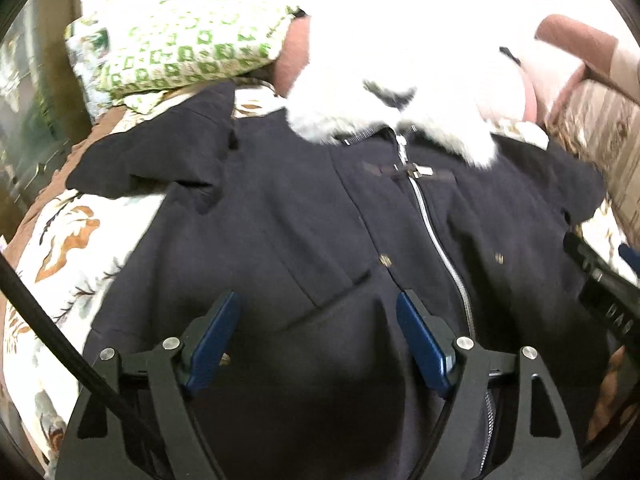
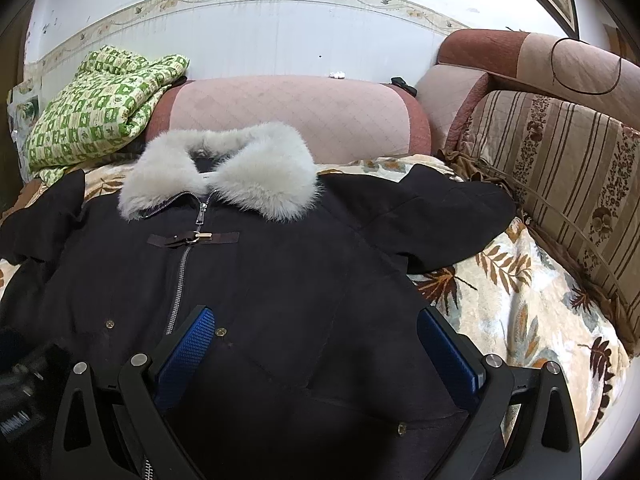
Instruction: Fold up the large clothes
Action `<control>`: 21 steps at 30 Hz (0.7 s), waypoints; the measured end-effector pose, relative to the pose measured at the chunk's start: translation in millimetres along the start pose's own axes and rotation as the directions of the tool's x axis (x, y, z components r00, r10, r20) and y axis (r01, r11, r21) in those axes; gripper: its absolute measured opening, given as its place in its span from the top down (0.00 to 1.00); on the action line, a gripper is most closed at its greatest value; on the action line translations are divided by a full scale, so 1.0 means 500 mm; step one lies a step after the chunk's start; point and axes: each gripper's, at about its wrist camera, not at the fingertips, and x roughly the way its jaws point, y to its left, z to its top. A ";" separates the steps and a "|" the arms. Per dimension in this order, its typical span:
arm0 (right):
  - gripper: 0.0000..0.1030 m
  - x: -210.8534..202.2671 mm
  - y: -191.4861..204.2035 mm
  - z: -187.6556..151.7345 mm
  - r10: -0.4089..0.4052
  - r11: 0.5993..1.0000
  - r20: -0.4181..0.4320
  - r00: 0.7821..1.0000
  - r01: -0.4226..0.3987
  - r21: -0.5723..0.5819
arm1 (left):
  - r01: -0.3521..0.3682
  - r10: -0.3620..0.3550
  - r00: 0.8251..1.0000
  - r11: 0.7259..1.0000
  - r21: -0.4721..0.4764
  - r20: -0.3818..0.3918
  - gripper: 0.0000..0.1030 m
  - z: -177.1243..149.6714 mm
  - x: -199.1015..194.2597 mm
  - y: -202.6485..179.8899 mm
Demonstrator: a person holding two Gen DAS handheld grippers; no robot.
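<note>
While the dark coat (image 2: 280, 280) lies face up and zipped across the leaf-print blanket (image 2: 520, 300) on the sofa, I hold both grippers low over its lower front, neither gripping anything. My left gripper (image 1: 318, 300) hangs with its jaws wide apart over the panel left of the zipper (image 1: 440, 240); my right gripper (image 2: 316, 316) is spread just as wide over the other side. Both sleeves lie out sideways, one toward the green patterned quilt (image 2: 96, 120), the other toward the striped cushion (image 2: 560, 168).

The risks, as I judge them: heavy cloth may slide off the soft blanket when lifted, and a pinch that takes only the top layer would drag the front and leave the back bunched. The fur collar (image 2: 224, 168) is bulky and could spring a fold open. The toggle clasp (image 2: 196, 237) and zipper pull could snag a blue pad (image 2: 188, 348) if I sweep across them.
</note>
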 end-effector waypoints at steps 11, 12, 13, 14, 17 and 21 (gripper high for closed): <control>0.01 0.016 0.013 0.011 0.035 0.999 -0.025 0.999 -0.035 0.017 | -0.115 0.124 0.992 0.972 -0.206 0.031 0.22 0.045 -0.047 0.175; 0.01 0.019 0.014 0.011 0.039 0.999 -0.030 0.999 -0.038 0.020 | -0.127 0.136 0.990 0.966 -0.224 0.025 0.22 0.048 -0.048 0.192; 0.01 0.020 0.016 0.011 0.040 0.999 -0.032 0.999 -0.039 0.021 | -0.138 0.147 0.989 0.962 -0.235 0.021 0.22 0.050 -0.049 0.205; 0.01 0.022 0.017 0.011 0.041 0.999 -0.035 0.999 -0.040 0.022 | -0.154 0.165 0.986 0.956 -0.249 0.020 0.22 0.053 -0.053 0.224; 0.01 0.028 0.018 0.010 0.043 0.999 -0.047 0.998 -0.042 0.027 | -0.197 0.212 0.977 0.939 -0.282 0.023 0.22 0.058 -0.068 0.268; 0.01 0.036 0.017 0.010 0.052 0.998 -0.065 0.997 -0.050 0.036 | -0.256 0.274 0.962 0.920 -0.297 0.019 0.22 0.073 -0.073 0.321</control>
